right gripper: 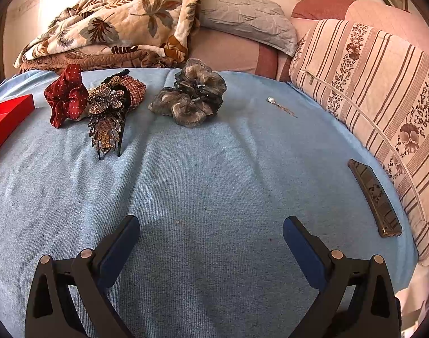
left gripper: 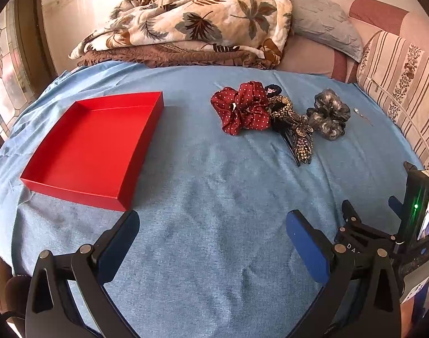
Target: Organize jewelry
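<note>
An empty red box lies on the blue bedcover at the left; its corner shows in the right wrist view. Right of it lie a red dotted scrunchie, a jewelled hair claw, a grey scrunchie and a small pearl pin with a chain. A checked scrunchie sits behind the claw. A dark barrette lies near the right edge. My left gripper and right gripper hover open over bare cover, holding nothing.
A leaf-print quilt on a brown blanket is piled at the back. Pillows line the right side. The right gripper's body and screen show at the right edge of the left wrist view. Blue cover stretches between grippers and jewelry.
</note>
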`<state>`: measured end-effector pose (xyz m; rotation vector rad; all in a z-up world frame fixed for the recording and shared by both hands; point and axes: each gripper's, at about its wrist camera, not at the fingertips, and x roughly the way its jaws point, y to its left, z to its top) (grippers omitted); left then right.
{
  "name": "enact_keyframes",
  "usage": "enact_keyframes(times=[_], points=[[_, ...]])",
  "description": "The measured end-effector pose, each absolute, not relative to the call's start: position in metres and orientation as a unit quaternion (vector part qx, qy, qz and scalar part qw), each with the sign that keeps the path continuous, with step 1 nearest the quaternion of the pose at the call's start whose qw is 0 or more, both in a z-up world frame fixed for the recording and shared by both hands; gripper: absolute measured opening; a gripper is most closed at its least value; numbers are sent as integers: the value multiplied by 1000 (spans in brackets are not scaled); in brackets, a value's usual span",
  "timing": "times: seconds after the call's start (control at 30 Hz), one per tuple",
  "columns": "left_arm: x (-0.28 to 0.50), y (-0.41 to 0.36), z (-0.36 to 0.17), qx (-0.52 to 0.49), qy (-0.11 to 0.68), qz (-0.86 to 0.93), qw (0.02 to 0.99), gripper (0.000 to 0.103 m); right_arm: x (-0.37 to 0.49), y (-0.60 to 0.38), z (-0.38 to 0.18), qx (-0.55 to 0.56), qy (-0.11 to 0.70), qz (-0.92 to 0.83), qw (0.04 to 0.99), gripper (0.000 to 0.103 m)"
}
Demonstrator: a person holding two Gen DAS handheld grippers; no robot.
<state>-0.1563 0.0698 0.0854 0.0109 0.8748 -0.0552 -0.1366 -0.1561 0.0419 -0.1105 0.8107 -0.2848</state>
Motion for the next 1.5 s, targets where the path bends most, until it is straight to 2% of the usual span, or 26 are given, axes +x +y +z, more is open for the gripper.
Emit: enact_keyframes(times=[0.2,0.37,0.7,0.87,1.07,1.23,1.5], points=[[-156,85,102,-2,398,-12,917,103,-138,-164,62,-45,378,-144,914,103],[-159,108,125,5,367,10,930,103,-140,-162,102,-61,351,-124,926,103],[-178,180,197,-28,306,42,951,103,-140,-142,196,-47,287,-74,954,103],[-182,192,230,1,297,49,954,103,-125,-130,215,-19,278,-39,960,103],[-149,179,235,11,328,18,945,103,-98,-139,196,15,304,-30,952,103],[-93,148,198,0,377,-20,926,103,-71,-156,155,21,353,-16,935,103],[-19,101,142,-32,424,-49,904,103,-38,-163,122,33,381,52,922,100]])
